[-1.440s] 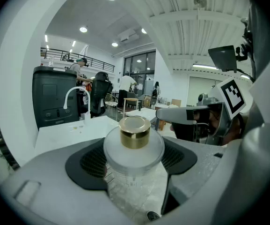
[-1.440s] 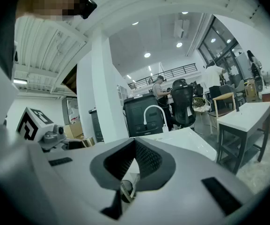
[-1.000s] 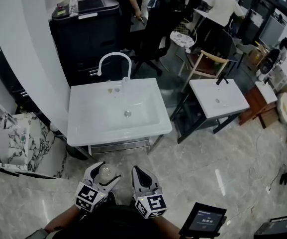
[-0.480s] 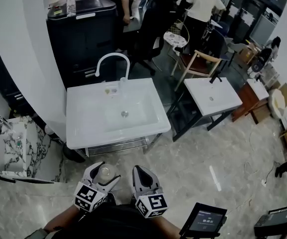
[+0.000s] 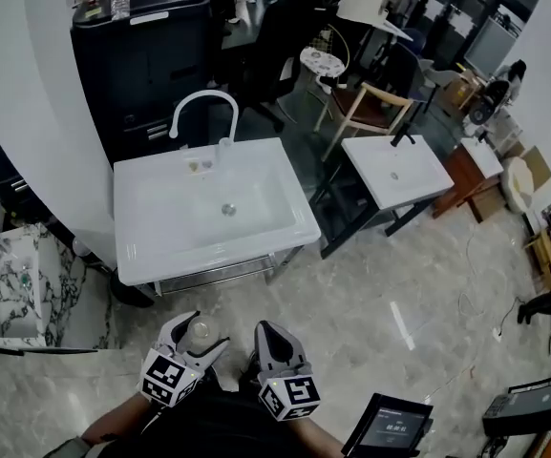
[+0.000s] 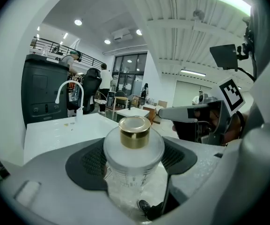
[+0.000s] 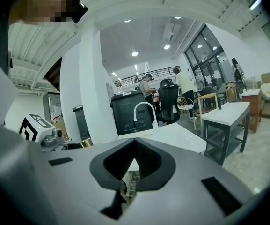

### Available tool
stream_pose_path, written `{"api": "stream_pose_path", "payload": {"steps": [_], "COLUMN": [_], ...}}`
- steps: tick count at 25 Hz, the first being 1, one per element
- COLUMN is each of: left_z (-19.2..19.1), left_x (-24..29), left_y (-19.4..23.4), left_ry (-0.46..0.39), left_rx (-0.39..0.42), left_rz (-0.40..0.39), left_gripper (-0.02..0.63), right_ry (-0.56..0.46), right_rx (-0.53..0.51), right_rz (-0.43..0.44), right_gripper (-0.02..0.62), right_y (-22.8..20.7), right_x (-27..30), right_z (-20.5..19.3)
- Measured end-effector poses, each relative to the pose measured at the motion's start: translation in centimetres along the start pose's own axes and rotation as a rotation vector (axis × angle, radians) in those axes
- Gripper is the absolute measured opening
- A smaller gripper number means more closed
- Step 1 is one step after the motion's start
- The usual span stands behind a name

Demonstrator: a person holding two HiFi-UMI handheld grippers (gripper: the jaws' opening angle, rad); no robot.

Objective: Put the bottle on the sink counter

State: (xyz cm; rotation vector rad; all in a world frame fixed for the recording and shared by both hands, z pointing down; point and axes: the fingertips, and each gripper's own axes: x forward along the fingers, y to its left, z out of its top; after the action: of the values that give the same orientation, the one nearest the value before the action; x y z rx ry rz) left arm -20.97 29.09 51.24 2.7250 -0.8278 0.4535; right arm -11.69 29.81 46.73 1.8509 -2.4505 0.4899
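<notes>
The left gripper (image 5: 197, 334) had its fingers closed on the bottle (image 6: 134, 154), which stood upright between them. The sink counter (image 5: 286, 208) lay straight ahead, well apart. The right gripper (image 5: 267, 330) had its fingers pressed together, holding nothing.

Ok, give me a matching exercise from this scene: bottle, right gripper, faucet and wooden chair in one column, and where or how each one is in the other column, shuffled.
Column one
1. bottle
2. right gripper
3. faucet
4. wooden chair

Column two
A. shut and empty
B. next to the smaller white sink
C. at the back edge of the big white sink
D. clamped in the left gripper

Pairs: 1-D, 2-A, 3-C, 4-B
</notes>
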Motion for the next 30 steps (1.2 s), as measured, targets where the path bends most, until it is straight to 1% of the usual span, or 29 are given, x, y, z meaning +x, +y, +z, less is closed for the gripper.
{"api": "stream_pose_path", "payload": {"steps": [6, 12, 19, 26, 30], "left_z": [0.7, 3.3, 6.0, 7.5, 8.4], "left_x": [2.6, 6.5, 11.7, 15.0, 16.4], "left_y": [0.0, -0.4, -2.0, -3.4, -4.6], "left_ry": [0.017, 0.007, 0.002, 0.014, 0.013], "left_rx": [-0.005, -0.014, -0.008, -0.008, -0.005], "left_rz": [0.005, 0.042, 0.072, 0.125, 0.137], "left_gripper": [0.337, 0.337, 0.337, 0.337, 0.337], "right_ry": [0.009, -0.002, -0.029, -0.036, -0.043], "right_rx": [0.028, 0.05, 0.052, 0.07, 0.079], "right_rz": [0.013, 0.048, 0.095, 0.128, 0.134], "right_gripper": [-0.005, -0.005, -0.005, -0.005, -0.005], "right_y": [-2.2, -6.6, -11.9, -16.1, -18.0], "right_x": [1.0, 2.2, 3.1, 2.8, 2.3], "right_z": [-0.2, 1.4, 3.7, 4.7, 5.1]}}
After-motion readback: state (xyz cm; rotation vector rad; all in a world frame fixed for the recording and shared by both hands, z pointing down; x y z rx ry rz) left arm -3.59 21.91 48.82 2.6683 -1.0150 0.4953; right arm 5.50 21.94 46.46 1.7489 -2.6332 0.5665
